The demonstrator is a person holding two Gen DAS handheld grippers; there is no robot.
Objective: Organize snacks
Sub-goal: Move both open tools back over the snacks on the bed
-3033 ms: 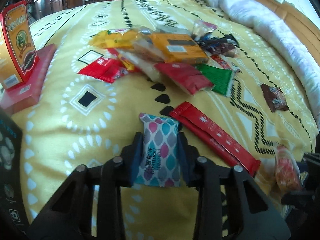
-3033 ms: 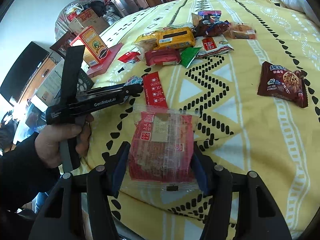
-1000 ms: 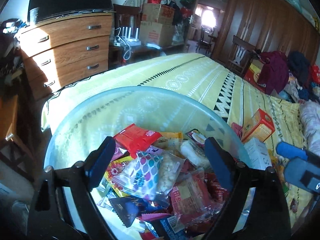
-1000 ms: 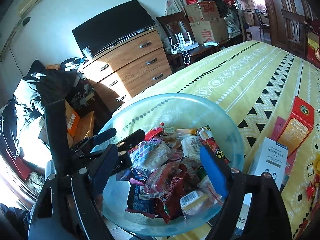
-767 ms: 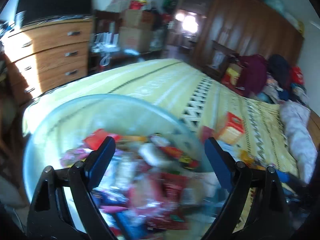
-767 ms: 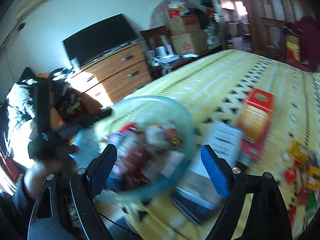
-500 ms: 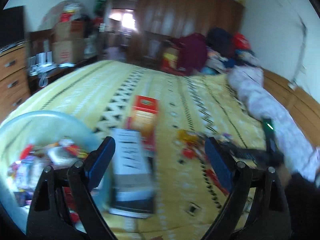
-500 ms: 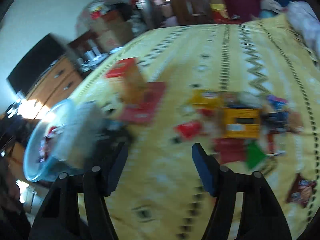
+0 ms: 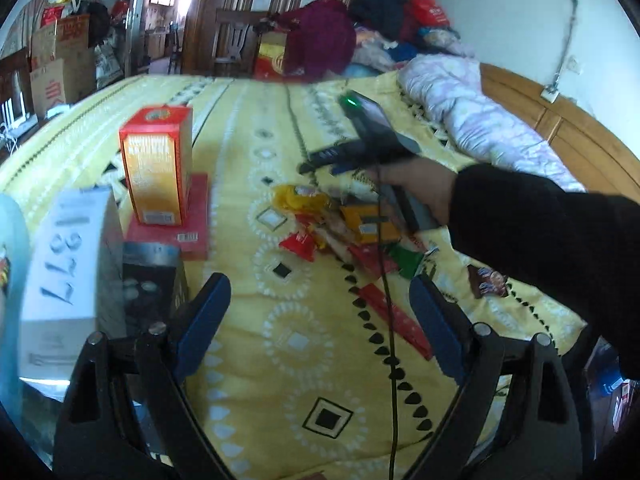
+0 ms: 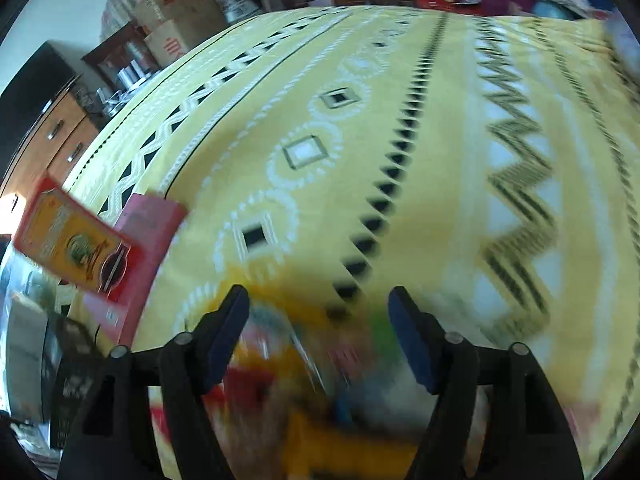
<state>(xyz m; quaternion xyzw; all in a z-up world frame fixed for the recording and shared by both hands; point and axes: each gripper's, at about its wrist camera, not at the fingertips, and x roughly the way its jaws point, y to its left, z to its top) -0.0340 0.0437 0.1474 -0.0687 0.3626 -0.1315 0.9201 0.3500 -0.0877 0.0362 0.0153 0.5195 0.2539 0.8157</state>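
From the left wrist view, my left claw (image 9: pixel 320 320) stands wide apart with nothing between its pads, above the near edge of the bed (image 9: pixel 280 400). The loose snack packets (image 9: pixel 344 228) lie heaped around the middle of the bed, with a red stick pack (image 9: pixel 394 322) and a brown cookie packet (image 9: pixel 488 284) lying apart toward the near right corner. I judge them all light, crinkly and slippery; the puffed ones should crush easily, so I would pinch across a flat sealed edge rather than the belly. The stick pack looks stiffer, best taken across its narrow width

From the right wrist view, my right claw (image 10: pixel 318 336) is opening, nothing pressed between the pads, and the packets under it are a blur, so I cannot tell which one it is over
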